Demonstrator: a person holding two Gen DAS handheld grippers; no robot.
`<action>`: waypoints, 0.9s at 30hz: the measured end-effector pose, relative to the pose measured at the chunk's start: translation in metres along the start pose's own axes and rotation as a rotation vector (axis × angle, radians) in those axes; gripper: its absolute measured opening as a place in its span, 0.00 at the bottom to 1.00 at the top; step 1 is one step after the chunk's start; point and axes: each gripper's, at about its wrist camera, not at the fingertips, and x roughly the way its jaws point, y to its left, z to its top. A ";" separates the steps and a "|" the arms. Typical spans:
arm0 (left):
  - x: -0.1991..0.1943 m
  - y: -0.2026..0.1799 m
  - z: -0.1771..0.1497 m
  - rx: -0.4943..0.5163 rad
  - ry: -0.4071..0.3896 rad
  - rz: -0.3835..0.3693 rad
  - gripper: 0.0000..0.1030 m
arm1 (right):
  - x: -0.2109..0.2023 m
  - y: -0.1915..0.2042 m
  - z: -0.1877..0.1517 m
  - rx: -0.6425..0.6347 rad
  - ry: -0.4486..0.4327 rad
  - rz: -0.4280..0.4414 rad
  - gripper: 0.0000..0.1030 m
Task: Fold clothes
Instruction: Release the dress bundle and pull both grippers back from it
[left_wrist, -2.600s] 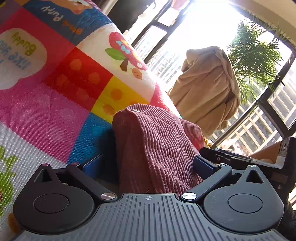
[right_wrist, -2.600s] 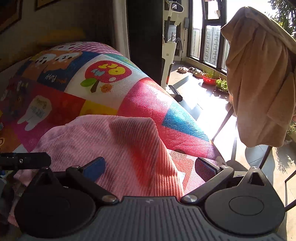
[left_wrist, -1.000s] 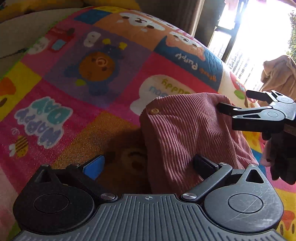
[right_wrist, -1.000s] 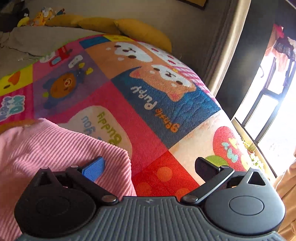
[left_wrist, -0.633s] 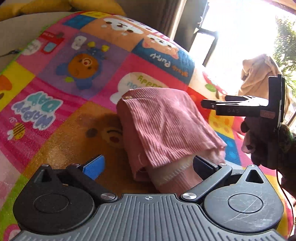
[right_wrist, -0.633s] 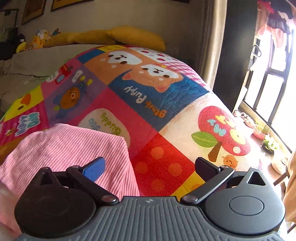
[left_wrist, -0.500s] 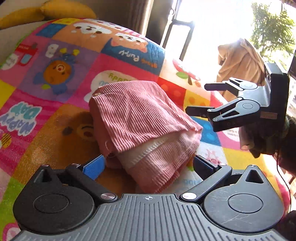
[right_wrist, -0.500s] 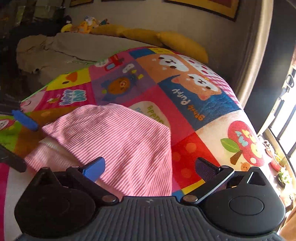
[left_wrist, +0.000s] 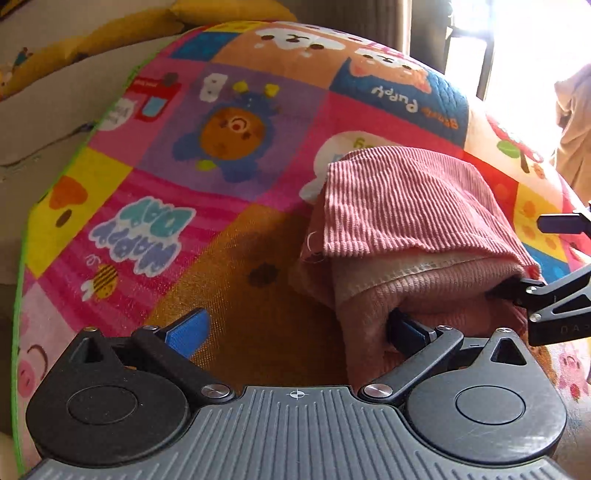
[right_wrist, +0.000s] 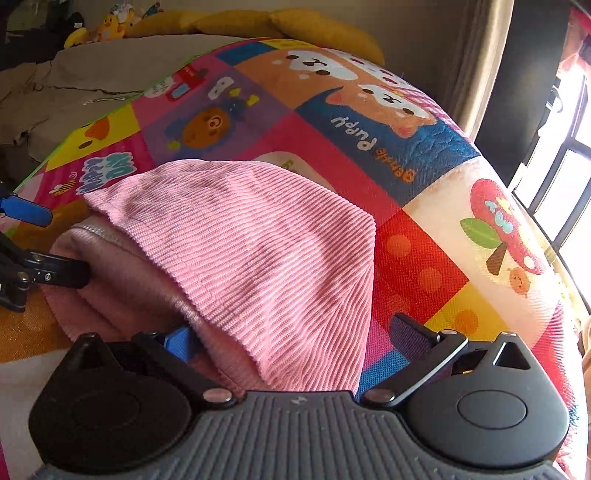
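Observation:
A pink ribbed garment (left_wrist: 406, 206) lies folded in layers on the colourful play mat (left_wrist: 229, 236). My left gripper (left_wrist: 295, 328) is open at its near left edge, and its right finger (left_wrist: 406, 330) presses into the lower folds. The blue-padded finger (left_wrist: 188, 328) is over bare mat. My right gripper (left_wrist: 543, 258) comes in from the right side, one finger tucked under the top layer. In the right wrist view the garment (right_wrist: 258, 240) fills the open right gripper (right_wrist: 295, 336), cloth draped over its left finger. The left gripper (right_wrist: 40, 243) is at the garment's far-left edge.
The mat covers a bed with beige sheet (right_wrist: 74, 85) and yellow pillows (right_wrist: 325, 29) at the head. Plush toys (right_wrist: 99, 31) sit at the far corner. A window (right_wrist: 561, 155) and a hanging beige cloth (left_wrist: 576, 140) are to the right.
The garment was held up earlier, then laid folded on the mat and let go. Over the last half second both open grippers moved in against its near edge.

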 end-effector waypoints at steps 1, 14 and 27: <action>-0.006 -0.001 -0.001 0.007 -0.008 -0.064 1.00 | -0.007 -0.007 -0.004 0.000 -0.006 0.020 1.00; 0.031 -0.019 0.023 -0.235 0.001 -0.349 1.00 | -0.042 -0.067 -0.030 0.300 -0.003 0.238 1.00; 0.013 -0.060 -0.013 0.054 0.063 -0.111 1.00 | -0.027 -0.024 -0.037 0.027 0.042 0.120 1.00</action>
